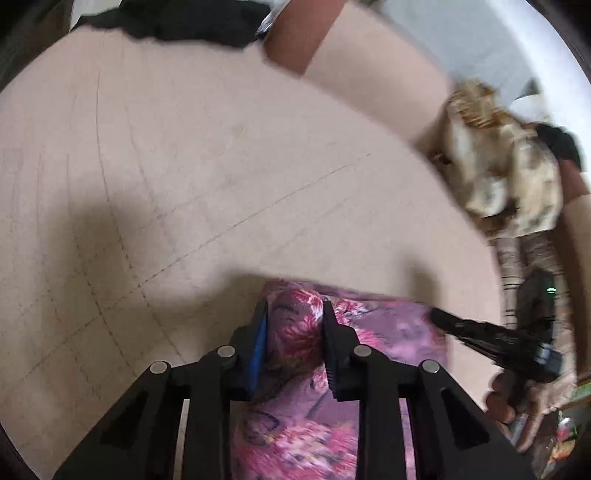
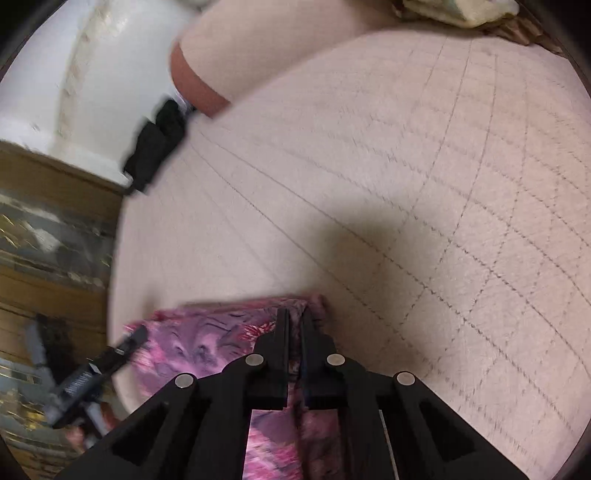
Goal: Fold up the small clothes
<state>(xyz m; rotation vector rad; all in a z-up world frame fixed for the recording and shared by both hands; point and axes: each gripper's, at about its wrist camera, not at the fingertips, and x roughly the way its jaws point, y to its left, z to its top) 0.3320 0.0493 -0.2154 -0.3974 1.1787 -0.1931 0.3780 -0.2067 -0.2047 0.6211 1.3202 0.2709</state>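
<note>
The work surface (image 1: 184,155), a pale quilted sheet with faint stitched squares, fills most of both views and lies bare ahead of the tools. The task's item, a pink and purple floral garment (image 1: 388,321), lies at the near edge of that surface, directly under both tools; a heap of cream and brown clothes (image 1: 509,177) sits well apart at the far right of the left view, and a dark garment (image 1: 177,22) lies at the far edge. The left gripper (image 1: 295,317) has a raised ridge of the floral cloth bunched between its fingers (image 1: 334,332), pinched but with the jaws still set a little apart. The right gripper (image 2: 293,328) has its jaws pressed nearly together on a thin fold at the garment's far corner. Both tools point steeply down at the cloth, side by side, each one visible in the other's view. Judged risks: the left hold takes a thick wad, not a clean edge, so the fold may come out lopsided or carry extra layers; the right hold is shallow and near the hem, so a quick pull could let it slip out; uneven travel of the two hands would skew the fold line
</note>
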